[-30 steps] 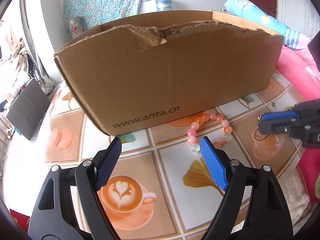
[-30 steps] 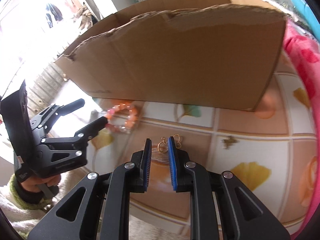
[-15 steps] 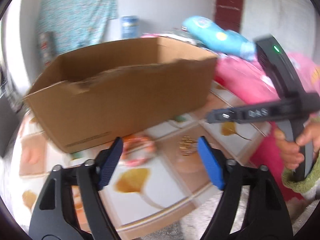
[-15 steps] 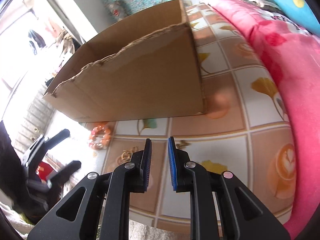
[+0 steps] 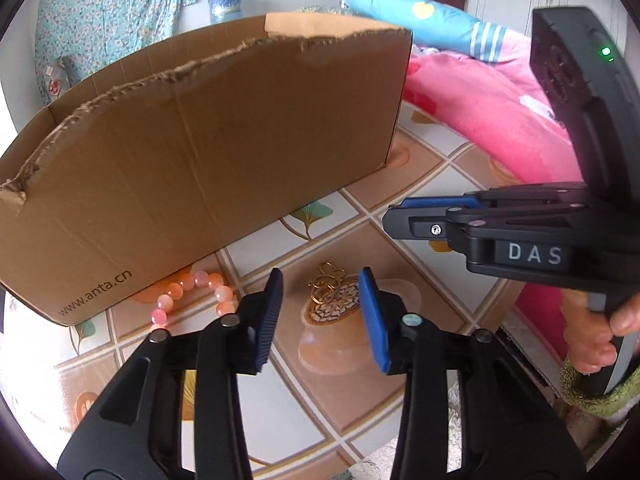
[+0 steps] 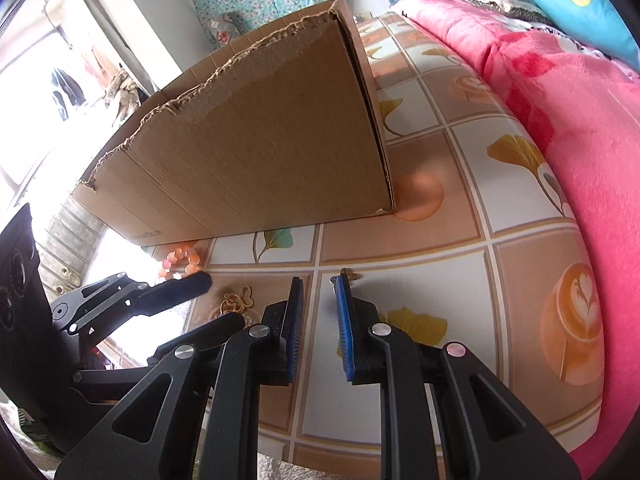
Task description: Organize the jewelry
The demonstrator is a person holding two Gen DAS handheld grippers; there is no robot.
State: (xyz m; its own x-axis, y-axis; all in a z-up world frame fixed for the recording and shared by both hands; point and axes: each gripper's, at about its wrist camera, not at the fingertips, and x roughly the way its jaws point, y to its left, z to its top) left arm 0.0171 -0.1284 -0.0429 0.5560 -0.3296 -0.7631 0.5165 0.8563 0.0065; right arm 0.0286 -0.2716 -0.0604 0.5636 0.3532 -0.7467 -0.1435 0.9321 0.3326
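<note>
A pair of gold earrings lies on the patterned tablecloth, between the fingertips of my left gripper. Its jaws are closing, and the pads still stand clear of the earrings. A pink and orange bead bracelet rests to the left, against the foot of the cardboard box. My right gripper hovers over the table with a narrow gap and nothing between its pads. A small gold piece lies just past its right fingertip. The right wrist view also shows the earrings, the bracelet and the left gripper.
The open-topped box with a torn rim fills the back of the table. A pink blanket runs along the right side. The table's front edge is close below the grippers. A hand holds the right gripper.
My left gripper swung right, from in front of the bracelet to over the earrings, and its jaws narrowed. My right gripper moved right, off the earrings and toward the small gold piece.
</note>
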